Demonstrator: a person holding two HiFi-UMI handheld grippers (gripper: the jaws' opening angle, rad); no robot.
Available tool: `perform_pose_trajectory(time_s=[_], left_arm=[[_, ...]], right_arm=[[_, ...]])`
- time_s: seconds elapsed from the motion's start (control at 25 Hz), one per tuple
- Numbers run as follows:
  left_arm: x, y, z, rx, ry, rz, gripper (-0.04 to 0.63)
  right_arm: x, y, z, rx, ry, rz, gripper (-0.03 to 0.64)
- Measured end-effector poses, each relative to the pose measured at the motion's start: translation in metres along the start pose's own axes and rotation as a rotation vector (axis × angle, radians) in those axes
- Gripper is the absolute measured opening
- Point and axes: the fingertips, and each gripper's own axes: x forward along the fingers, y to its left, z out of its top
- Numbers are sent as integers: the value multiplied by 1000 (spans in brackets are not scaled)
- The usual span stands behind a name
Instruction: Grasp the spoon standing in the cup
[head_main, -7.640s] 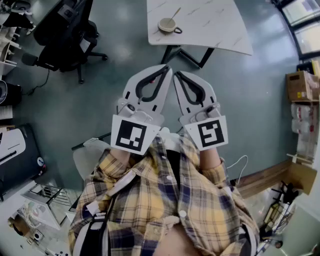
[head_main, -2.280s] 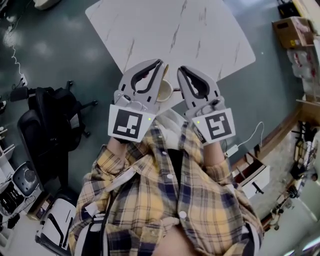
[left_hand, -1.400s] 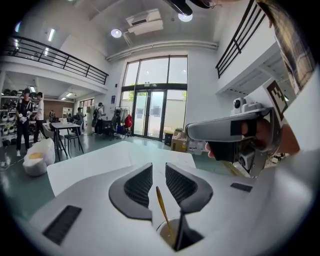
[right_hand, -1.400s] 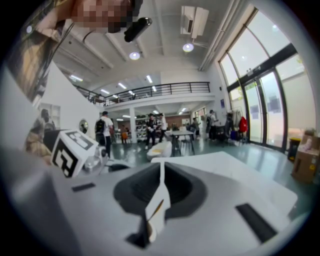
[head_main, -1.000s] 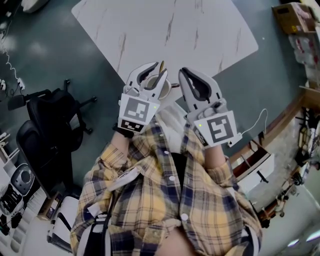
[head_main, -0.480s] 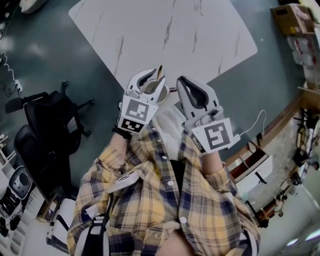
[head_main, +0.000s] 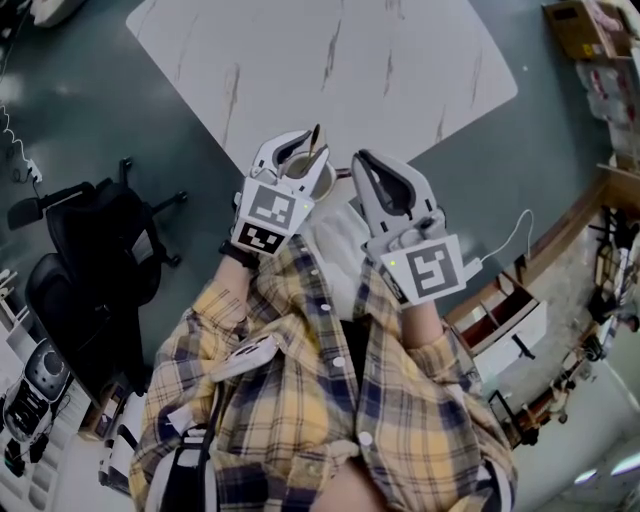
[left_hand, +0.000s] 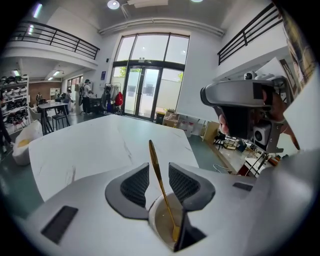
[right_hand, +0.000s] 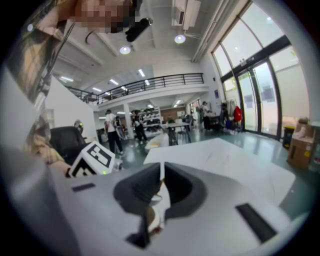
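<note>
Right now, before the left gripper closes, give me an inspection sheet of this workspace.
Surface: white marble table, cup near its corner.
Job's things: cup upright; spoon standing in it, leaning.
Clutter: nothing seen on the table.
Grippers: left gripper jaws have just been opening, spoon handle between them, not pressed; right gripper jaws together, nothing held.
Cables: white cable on the floor.
Surroundings: black office chair, cardboard box.

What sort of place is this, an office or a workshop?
Probably a large open-plan office or lab hall: tall glass entrance doors and an upper gallery with black railings, a black swivel office chair, and a white marble-patterned table.
</note>
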Motion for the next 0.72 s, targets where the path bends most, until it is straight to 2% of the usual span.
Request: perform_pose_trajectory(time_s=[0.52,0.72], left_arm=[[6,3,-9,11,27,2,123],[6,4,-10,18,32,9,92]], right_arm=[[2,-8,-8,17,39,-26,40],[3,-7,-6,15,24,-15,40]])
